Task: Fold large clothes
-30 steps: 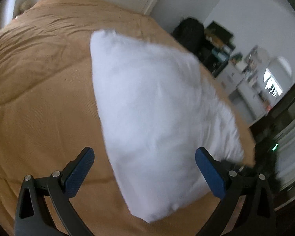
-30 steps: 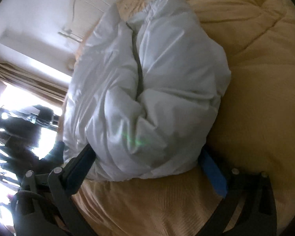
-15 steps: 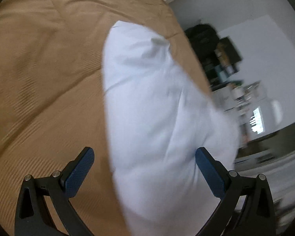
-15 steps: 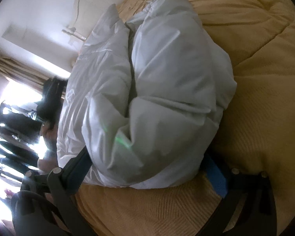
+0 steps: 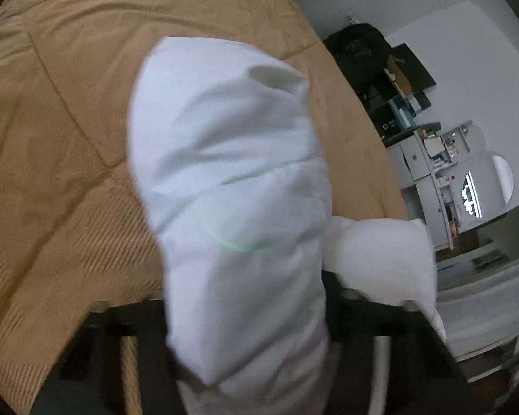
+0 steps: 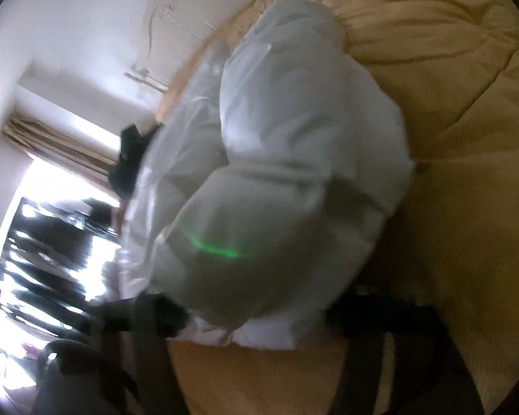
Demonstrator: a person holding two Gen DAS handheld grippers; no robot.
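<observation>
Both tools are closing on the puffy white jacket (image 5: 231, 190) on the bed (image 5: 52, 121): left tool (image 5: 245, 339), right tool (image 6: 259, 314). Grab plenty of cloth, then lift together.

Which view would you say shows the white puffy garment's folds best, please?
The right wrist view: the white puffy garment fills it, bulges and creases visible. The left wrist view shows a narrower, smoother end.
</observation>
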